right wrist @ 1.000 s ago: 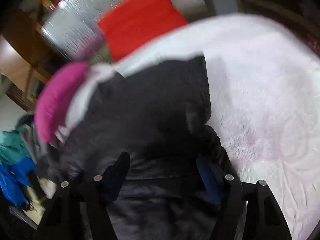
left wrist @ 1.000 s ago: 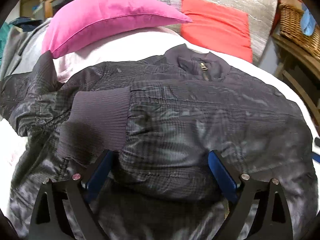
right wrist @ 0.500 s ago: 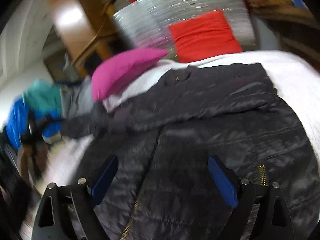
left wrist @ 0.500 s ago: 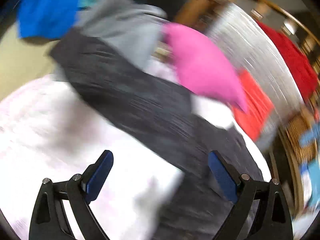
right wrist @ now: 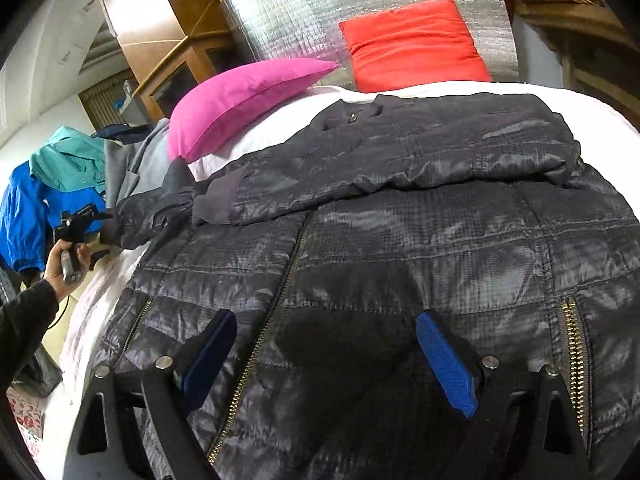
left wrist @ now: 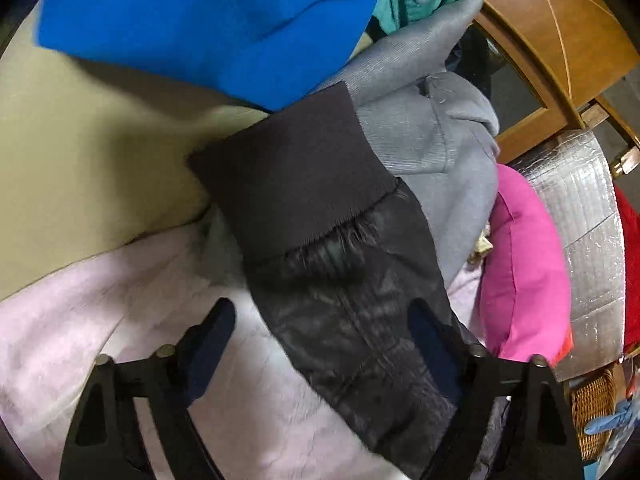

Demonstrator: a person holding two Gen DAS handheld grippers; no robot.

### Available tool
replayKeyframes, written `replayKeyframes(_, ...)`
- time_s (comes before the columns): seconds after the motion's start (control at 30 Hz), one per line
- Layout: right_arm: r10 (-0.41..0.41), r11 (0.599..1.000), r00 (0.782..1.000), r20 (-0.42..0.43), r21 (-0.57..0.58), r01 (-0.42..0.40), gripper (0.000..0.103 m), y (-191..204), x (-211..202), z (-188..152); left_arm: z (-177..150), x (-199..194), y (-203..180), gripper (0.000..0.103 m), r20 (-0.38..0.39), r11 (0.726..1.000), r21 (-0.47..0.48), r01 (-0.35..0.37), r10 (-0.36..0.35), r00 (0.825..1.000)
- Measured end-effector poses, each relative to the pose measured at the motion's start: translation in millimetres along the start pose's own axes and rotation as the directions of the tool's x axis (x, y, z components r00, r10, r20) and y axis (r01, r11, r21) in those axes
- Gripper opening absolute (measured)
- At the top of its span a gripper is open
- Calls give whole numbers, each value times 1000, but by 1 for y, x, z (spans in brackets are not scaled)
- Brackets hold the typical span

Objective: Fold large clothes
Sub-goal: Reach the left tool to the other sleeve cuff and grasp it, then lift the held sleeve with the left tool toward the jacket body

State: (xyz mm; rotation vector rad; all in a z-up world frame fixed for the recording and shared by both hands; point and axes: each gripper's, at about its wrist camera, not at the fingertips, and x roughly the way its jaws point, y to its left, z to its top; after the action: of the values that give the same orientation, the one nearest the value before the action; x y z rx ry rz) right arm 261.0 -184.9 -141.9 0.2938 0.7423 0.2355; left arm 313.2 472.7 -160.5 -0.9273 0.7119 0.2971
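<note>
Left gripper (left wrist: 320,344) open, jaws have just been closing in, the jacket's outstretched sleeve (left wrist: 360,320) running up between them, pads not yet pressing it. Right gripper (right wrist: 324,354) spread wide, jaws have just been opening, hovering over the jacket (right wrist: 400,248) front near the zipper (right wrist: 260,340), nothing clamped. Ahead of the left jaws: ribbed cuff (left wrist: 296,176), lying partly over a grey garment (left wrist: 432,136), blue garment (left wrist: 208,20) beyond that. Jacket lies flat, front up, on the white bed cover (right wrist: 280,120), one sleeve already folded across the chest. Handling guess: quilted shell is light, soft and slick, will slide and puff back; the knit cuff gives better bite than the shiny fabric, so take the sleeve at or just behind the cuff. Left view only shows cuff detail and the seam where knit meets shell. Right view only shows the whole jacket layout, pink pillow (right wrist: 248,96) and red pillow (right wrist: 412,44) beyond the collar, plus the person's hand (right wrist: 68,260) carrying the left gripper at the sleeve end.
</note>
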Motion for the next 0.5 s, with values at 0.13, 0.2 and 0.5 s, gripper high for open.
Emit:
replayKeyframes(0.13,7,1000,1000,-2,2,-7,94,-1,1,0,6,16,-1,57,-24,999,7,-40,40,999)
replayKeyframes(0.2,8,1000,1000,-3,6,-8,94,-1,2,0,9,23,-3,31,-27,992,35,-119,120,992)
replayKeyframes(0.5,21,999,1000,0,24,-21,94,-3,0,0,1,-23,-40,3,78,962,188,-197,186,980)
